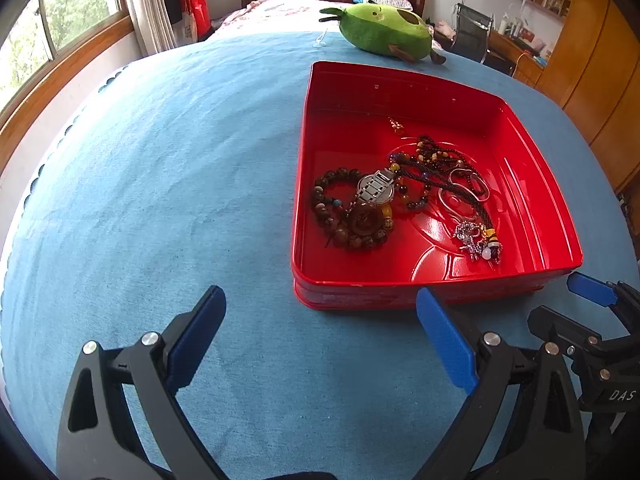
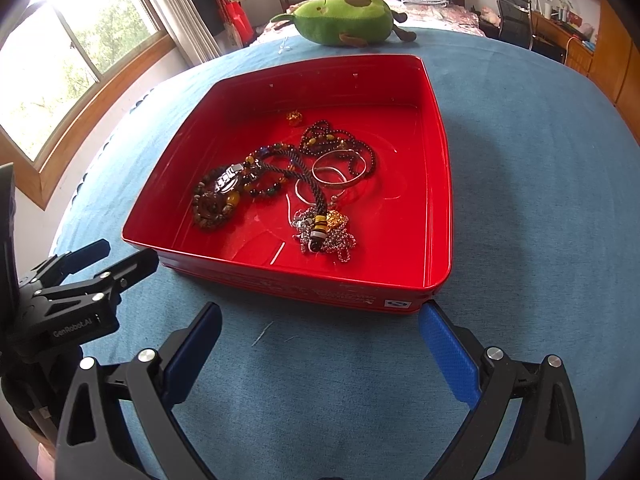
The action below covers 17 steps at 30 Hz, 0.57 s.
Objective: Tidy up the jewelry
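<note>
A blue cloth (image 1: 160, 160) covers the surface. On it sits a red tin (image 2: 438, 184), likely there to collect everything. Near it, the left tongs (image 1: 320, 332) and right tongs (image 2: 320, 344) hang wide open, empty. The jewelry (image 2: 280, 188) lies tangled inside.

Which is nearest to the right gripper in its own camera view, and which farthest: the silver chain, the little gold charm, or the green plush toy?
1. Silver chain: in the red tray, near its front wall, closest to the right gripper.
2. Gold charm: toward the tray's back wall.
3. Green plush toy: beyond the tray, on the blue cloth.
</note>
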Motion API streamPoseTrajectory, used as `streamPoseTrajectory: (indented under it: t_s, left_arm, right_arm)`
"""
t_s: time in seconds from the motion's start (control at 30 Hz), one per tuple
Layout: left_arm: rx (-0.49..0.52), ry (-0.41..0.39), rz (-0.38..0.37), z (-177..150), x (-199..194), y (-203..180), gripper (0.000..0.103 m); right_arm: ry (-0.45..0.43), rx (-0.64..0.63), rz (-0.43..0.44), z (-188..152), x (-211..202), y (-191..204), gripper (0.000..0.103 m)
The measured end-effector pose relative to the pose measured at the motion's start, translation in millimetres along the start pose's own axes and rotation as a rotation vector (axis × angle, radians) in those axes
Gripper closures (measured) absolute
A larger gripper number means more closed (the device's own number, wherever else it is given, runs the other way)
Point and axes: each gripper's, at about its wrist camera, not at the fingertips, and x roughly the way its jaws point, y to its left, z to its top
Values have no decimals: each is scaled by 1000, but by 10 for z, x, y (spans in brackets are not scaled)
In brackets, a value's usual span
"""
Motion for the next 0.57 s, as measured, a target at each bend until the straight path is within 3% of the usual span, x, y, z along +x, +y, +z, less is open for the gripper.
streamPoseTrajectory:
  t_s: [0.57]
  left_arm:
    - [11, -6, 7, -8, -26, -20, 8]
  right_arm:
    - [5, -4, -1, 6, 4, 17, 4]
